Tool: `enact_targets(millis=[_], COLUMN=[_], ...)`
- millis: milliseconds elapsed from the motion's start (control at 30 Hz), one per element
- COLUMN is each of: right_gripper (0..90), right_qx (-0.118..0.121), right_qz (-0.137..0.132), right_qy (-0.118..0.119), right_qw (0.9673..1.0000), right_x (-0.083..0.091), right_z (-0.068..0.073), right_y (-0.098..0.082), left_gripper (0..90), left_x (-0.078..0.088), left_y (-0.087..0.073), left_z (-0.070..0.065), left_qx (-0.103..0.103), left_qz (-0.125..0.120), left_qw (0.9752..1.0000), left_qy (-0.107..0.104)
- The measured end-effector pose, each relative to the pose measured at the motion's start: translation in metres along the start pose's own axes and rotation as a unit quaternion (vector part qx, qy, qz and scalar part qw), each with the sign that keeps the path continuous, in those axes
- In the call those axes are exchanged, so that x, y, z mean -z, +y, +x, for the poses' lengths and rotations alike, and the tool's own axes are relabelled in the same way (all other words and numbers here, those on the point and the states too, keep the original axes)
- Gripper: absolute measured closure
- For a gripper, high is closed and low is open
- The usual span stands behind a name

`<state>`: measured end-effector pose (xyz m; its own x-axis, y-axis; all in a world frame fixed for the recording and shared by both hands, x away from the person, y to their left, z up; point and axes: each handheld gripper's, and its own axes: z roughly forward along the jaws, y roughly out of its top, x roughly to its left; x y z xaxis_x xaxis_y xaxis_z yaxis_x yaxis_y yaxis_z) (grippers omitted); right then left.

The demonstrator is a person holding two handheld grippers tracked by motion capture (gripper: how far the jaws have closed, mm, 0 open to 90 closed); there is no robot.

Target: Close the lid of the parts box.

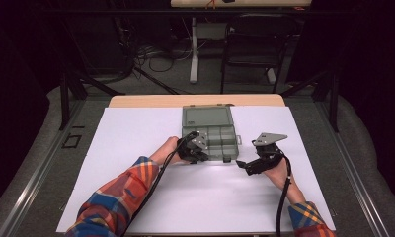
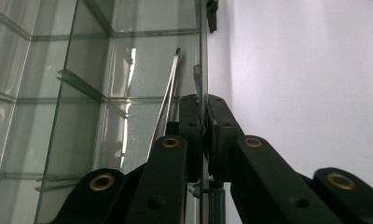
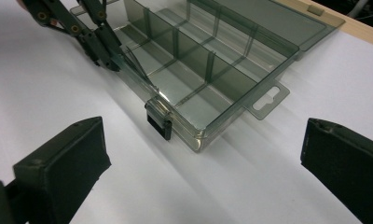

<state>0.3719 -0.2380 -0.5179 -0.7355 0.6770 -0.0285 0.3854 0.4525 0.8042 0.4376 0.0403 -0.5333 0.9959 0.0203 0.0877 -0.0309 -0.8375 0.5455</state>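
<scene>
Tweezers inside organiser box, left tongs clamping its wall, right tongs apart.

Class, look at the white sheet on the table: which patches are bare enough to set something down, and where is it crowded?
Bare: white sheet left of the open clear compartment box, and the near strip between the plaid sleeves. Crowded: the box's near wall, gripped by the left gripper, with the open right gripper close by.

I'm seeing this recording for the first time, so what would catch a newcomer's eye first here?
The open clear compartment box at the middle of the white sheet stands out first, its lid laid back toward the far edge. Next comes the left gripper, shut on the box's near wall. The right gripper sits open on the sheet just right of the box, holding nothing.
</scene>
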Motion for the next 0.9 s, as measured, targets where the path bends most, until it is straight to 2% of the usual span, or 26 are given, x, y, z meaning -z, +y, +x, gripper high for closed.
enact_targets(millis=[267,400,667,900], right_gripper=[0.0,0.0,0.0,0.0], right_qx=[-0.007,-0.013,-0.029,-0.027], right_qz=[0.001,0.001,-0.001,0.003], right_qy=[-0.007,-0.018,-0.029,-0.04], right_qw=[1.0,0.9998,0.9992,0.9988], right_x=[-0.005,-0.006,-0.01,-0.017], right_z=[-0.005,-0.009,-0.023,-0.034], right_y=[0.004,0.007,0.013,0.022], left_gripper=[86.5,86.6,86.6,86.6], left_x=[0.0,0.001,0.001,0.001], left_y=[0.0,0.0,0.0,0.0], left_z=[0.002,0.003,0.003,0.003], left_qx=[-0.027,-0.038,-0.038,-0.04], left_qz=[0.005,0.008,0.007,0.008], left_qw=[0.9996,0.9991,0.999,0.9989], left_qy=[-0.013,-0.018,-0.021,-0.023])
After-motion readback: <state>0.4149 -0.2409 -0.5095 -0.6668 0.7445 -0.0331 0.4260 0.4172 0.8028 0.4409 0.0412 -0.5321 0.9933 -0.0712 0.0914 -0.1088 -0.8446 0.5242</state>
